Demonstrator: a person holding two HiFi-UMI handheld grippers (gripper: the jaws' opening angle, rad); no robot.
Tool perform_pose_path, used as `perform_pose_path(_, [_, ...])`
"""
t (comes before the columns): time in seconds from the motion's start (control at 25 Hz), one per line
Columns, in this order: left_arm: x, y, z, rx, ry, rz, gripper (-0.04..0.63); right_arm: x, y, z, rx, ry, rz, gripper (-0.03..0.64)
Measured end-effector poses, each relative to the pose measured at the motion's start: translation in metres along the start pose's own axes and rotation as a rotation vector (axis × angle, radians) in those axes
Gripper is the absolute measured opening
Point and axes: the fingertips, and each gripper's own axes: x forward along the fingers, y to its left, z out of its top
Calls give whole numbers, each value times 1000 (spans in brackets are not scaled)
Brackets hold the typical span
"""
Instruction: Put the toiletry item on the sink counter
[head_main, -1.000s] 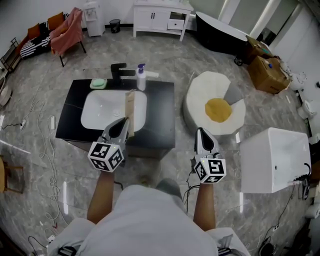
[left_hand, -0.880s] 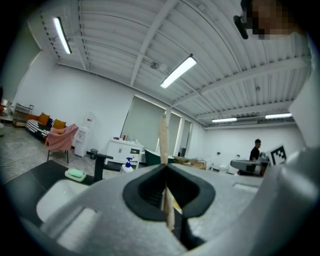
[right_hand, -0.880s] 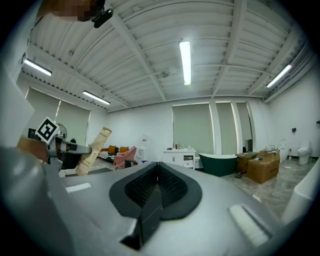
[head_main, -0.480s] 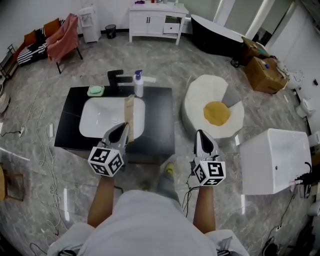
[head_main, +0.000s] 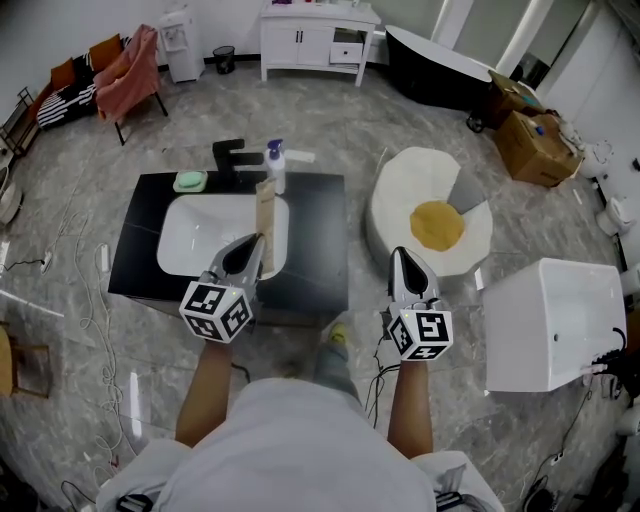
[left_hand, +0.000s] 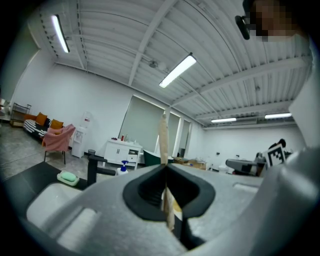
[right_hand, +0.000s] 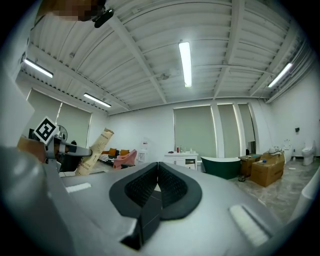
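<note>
Toiletry item (head_main: 265, 212), a flat tan packet with dark print on it, is clamped between the jaws of the left gripper (head_main: 256, 246). It stands almost upright out of the jaw tips. In the left gripper view the packet (left_hand: 163, 142) is seen edge-on, and the two dark pads of the left gripper (left_hand: 165, 169) press on it from both sides. In the head view the packet shows in front of the right part of the white basin (head_main: 196, 238) (whether it touches anything below cannot be told). The basin is set in the black sink counter (head_main: 320, 232).

At the far edge of the counter stand a black faucet (head_main: 232, 155), a white bottle with a blue pump (head_main: 275, 166) just beside it, and a green soap (head_main: 190, 181) on the left.

The right gripper (head_main: 404, 256) is held off the counter's right front corner. Its jaws are closed together with nothing between them (right_hand: 157, 167). In its view the packet (right_hand: 95, 150) appears at the left, tilted.
</note>
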Motion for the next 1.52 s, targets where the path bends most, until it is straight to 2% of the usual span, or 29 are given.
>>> perform_pose_path(0.4, [61,-11,4,-45,6,-13,2,28,-41,10,-4,-19,19,5])
perform_pose_path(0.6, [97,-12,-5,-78,40,-21,2,39,-64,14,-10,-21,2,5])
perform_pose_path(0.76, [122,-10,-17,-96,79,-27,2,45,-79,18,42,-44,-6,5])
perform_pose_path(0.96, [151,1,-44,-111,148,-8,2,60,-94,18,37,-48,-10,5])
perform_pose_path(1.24, [171,20,-93,-185,250,31,2,79,-101,8,-8,-16,-3,5])
perform_pose_path(1.52, [186,35,-154,-220,386,78,2,95,-113,4,8,-6,9,4])
